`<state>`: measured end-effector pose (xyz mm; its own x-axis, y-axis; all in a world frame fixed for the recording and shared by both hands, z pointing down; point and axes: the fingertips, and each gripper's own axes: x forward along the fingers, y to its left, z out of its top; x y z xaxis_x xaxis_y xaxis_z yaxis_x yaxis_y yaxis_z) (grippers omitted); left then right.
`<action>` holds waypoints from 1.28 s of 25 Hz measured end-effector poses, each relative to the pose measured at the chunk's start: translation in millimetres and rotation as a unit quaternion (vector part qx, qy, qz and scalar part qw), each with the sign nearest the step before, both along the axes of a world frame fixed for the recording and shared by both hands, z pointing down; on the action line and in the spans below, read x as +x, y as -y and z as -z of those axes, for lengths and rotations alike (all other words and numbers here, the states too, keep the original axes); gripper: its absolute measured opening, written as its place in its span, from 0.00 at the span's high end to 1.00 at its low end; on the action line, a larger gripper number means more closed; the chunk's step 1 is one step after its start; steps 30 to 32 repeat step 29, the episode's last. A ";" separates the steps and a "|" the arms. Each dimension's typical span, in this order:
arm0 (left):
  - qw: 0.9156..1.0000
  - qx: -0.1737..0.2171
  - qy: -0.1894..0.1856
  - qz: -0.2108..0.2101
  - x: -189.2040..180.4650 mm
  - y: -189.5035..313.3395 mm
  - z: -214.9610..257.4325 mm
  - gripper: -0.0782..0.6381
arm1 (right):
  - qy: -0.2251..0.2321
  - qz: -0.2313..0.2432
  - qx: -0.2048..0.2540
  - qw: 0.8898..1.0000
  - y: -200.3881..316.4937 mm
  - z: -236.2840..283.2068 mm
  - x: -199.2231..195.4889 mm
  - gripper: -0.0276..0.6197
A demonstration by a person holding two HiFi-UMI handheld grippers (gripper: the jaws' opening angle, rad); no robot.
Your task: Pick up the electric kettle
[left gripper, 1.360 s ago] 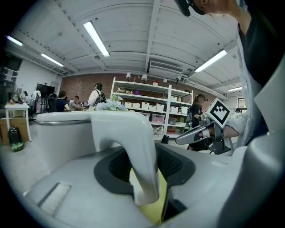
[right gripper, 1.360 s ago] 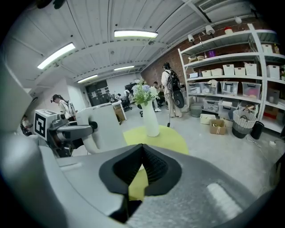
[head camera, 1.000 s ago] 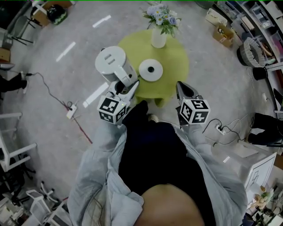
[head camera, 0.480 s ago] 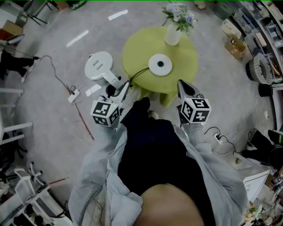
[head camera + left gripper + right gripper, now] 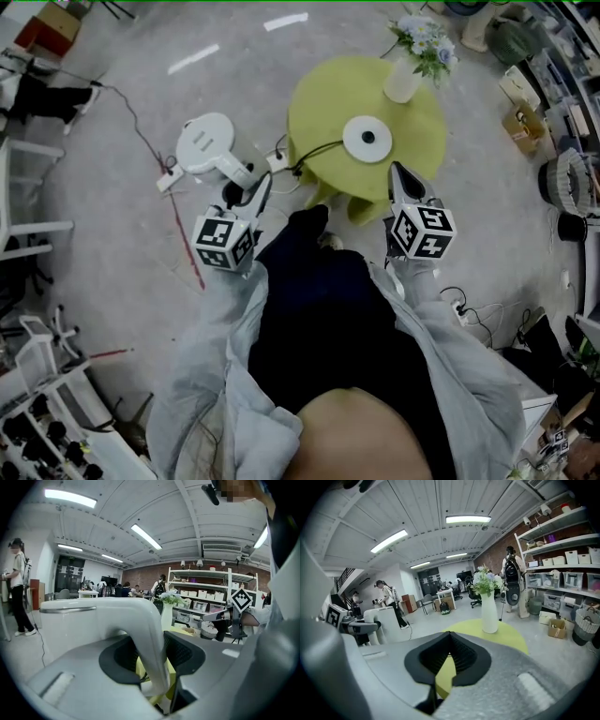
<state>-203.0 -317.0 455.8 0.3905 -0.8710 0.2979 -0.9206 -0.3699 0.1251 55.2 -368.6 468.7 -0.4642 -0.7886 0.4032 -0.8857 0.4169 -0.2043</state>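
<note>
The white electric kettle (image 5: 204,145) hangs left of the round green table (image 5: 323,103), over the floor. My left gripper (image 5: 246,192) is shut on its curved handle (image 5: 147,630). In the left gripper view the handle runs between the black pads (image 5: 185,651), with the kettle's body (image 5: 79,620) just ahead. The kettle's round white base (image 5: 367,139) lies on the table, its cord trailing off the left edge. My right gripper (image 5: 403,176) hovers at the table's near edge, jaw tips together, holding nothing (image 5: 449,641).
A white vase of flowers (image 5: 405,80) stands at the table's far side. A power strip (image 5: 169,178) and cables lie on the floor to the left. Chairs stand at the left, shelves and boxes (image 5: 525,127) at the right. People stand further off in the room.
The left gripper has carried the kettle leftward, from the table's left edge out over the floor. The right gripper has shifted slightly along the table's near edge.
</note>
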 end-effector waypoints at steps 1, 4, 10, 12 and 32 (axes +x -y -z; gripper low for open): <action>1.000 0.000 0.000 0.005 -3.3 -0.5 0.8 0.65 | 0.000 0.003 0.002 1.000 2.3 0.5 -3.1 0.95; 1.000 0.004 -0.005 0.015 -10.5 -1.6 2.1 0.65 | -0.003 0.016 0.013 1.000 9.1 3.5 -12.6 0.95; 0.999 -0.006 0.007 0.031 -19.9 -0.5 -1.0 0.65 | -0.002 0.030 0.025 0.999 19.8 8.5 -25.4 0.95; 1.000 0.000 -0.002 0.028 -18.3 3.2 0.8 0.65 | -0.003 0.032 0.023 0.999 23.5 7.6 -27.2 0.95; 1.000 -0.013 -0.004 0.019 -21.9 24.6 -4.3 0.64 | -0.005 0.040 0.009 0.999 41.9 2.1 -42.7 0.95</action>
